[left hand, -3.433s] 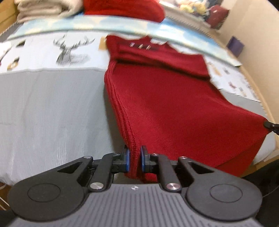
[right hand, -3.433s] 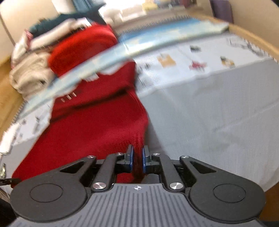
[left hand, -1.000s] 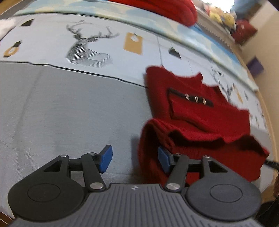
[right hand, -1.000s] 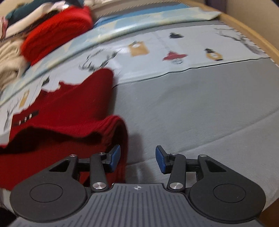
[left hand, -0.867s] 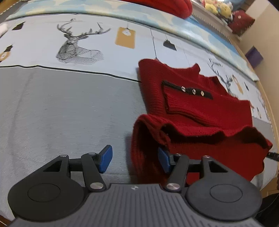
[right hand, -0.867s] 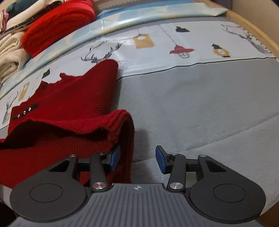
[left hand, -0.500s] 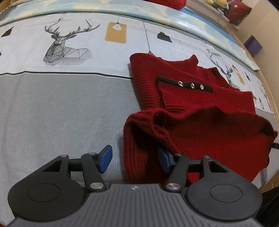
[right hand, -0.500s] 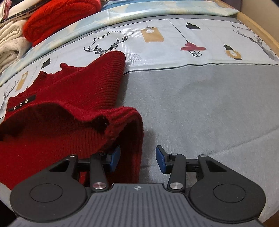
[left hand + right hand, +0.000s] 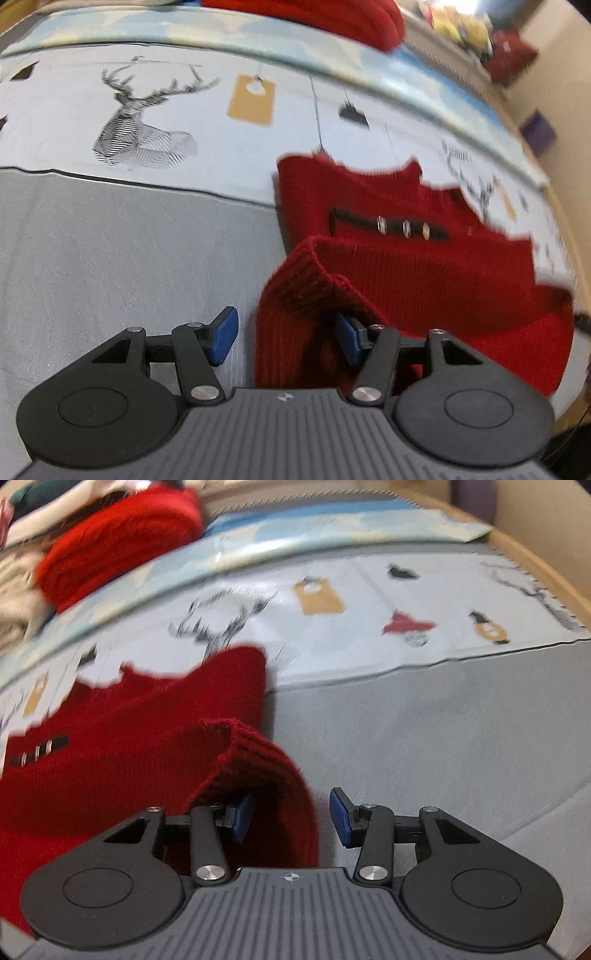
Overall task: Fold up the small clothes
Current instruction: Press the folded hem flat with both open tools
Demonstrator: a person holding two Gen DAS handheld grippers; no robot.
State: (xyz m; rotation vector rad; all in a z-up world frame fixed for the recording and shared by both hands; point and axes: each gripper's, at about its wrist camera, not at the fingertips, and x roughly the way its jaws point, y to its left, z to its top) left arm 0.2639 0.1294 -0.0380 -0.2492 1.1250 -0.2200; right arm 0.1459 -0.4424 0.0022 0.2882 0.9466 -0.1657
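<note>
The left gripper (image 9: 286, 336) is seen with its jaws spread wide, nothing clamped between them; a raised corner of the red knitted sweater (image 9: 424, 258) is bunched in the gap and draped over the inner fingertip. The right gripper (image 9: 291, 818) is likewise held wide apart; the opposite ribbed corner of the sweater (image 9: 122, 746) is humped over its left fingertip, while its right fingertip (image 9: 341, 821) stands clear above the grey blanket (image 9: 461, 738). The sweater is laid on the bed, its lower part doubled up over the upper part — the near edge is lifted in a loose fold between the two grippers; a dark strip with three metal buttons (image 9: 404, 228) is shown just beyond that fold. Under the collar end a printed sheet with a deer drawing (image 9: 144, 122) is spread; a folded red garment (image 9: 114, 542) is stacked at the far edge — both views are somewhat blurred.
</note>
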